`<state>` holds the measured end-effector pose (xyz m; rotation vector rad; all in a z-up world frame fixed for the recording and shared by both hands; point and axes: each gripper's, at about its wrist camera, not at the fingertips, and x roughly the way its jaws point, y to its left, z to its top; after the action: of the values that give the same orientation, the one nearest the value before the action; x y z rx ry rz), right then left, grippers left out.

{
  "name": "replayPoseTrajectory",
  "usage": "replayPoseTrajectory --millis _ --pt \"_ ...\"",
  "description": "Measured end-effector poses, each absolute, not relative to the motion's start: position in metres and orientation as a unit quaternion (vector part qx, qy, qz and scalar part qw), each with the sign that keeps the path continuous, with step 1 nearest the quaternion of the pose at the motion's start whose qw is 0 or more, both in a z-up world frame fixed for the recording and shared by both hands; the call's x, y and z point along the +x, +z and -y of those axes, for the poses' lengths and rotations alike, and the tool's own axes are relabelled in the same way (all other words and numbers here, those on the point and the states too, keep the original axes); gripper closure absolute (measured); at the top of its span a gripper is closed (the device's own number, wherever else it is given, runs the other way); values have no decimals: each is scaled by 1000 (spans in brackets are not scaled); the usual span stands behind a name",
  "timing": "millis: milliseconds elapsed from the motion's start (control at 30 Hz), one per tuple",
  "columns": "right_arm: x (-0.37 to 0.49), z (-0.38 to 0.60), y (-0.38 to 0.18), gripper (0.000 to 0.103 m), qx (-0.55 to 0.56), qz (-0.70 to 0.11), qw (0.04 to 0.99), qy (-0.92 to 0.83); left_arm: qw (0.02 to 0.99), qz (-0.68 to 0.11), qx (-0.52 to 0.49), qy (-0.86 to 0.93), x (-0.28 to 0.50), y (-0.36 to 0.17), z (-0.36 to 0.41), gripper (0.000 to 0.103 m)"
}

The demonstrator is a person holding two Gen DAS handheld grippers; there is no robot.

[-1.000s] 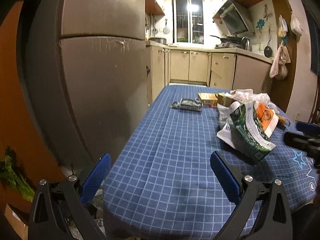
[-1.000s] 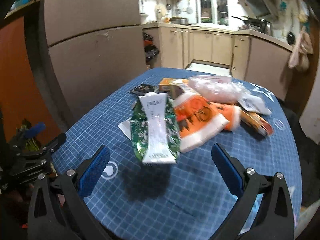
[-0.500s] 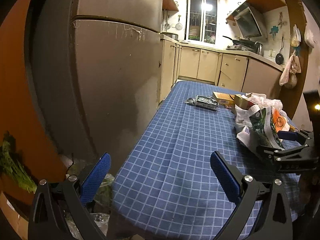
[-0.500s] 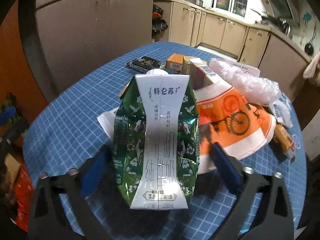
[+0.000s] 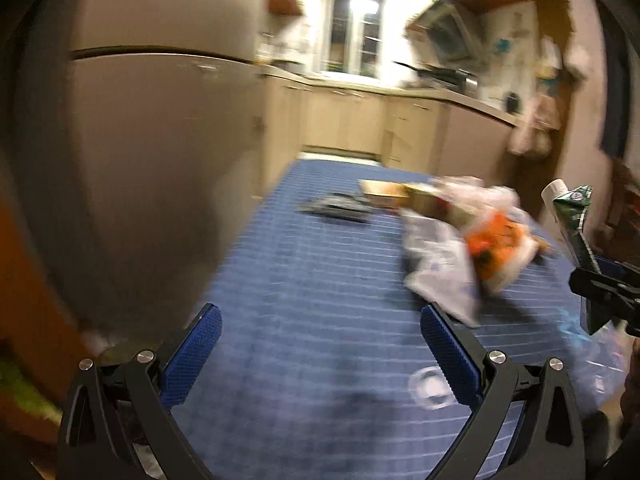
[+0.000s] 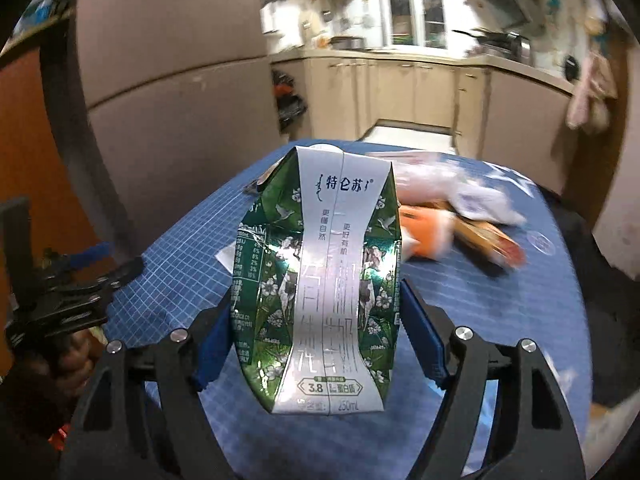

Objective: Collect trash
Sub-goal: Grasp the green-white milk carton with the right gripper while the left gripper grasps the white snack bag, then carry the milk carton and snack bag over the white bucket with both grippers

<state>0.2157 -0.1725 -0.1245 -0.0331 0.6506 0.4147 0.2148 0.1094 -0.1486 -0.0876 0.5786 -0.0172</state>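
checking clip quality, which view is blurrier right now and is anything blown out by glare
Left wrist view: heavy motion blur smears the trash pile and tablecloth; window and ceiling lights blown out. Right wrist view: green milk carton sharp, print legible; background trash streaked.

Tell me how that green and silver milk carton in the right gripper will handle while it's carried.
The milk carton looks creased and pinched at the waist, so it is probably empty, light and easily crushed. The right gripper has its fingers on the side panels; the glossy foil may slip. It seems stiff enough not to flop.
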Motion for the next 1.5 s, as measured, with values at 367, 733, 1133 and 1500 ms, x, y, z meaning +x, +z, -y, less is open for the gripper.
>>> replayPoseTrajectory --millis 367,733,1133,1500 --pt "179 243 -119 30 45 -315 938 138 925 -356 30 -129 307 -175 -18 3" --pt "164 262 -124 30 71 -311 940 120 905 -402 16 -136 332 -192 -13 38" --pt "152 267 -122 30 85 -301 942 123 933 -352 6 -73 234 -156 -34 51" --pt "129 270 -104 30 68 -269 955 109 954 -291 13 -78 189 -102 -20 51"
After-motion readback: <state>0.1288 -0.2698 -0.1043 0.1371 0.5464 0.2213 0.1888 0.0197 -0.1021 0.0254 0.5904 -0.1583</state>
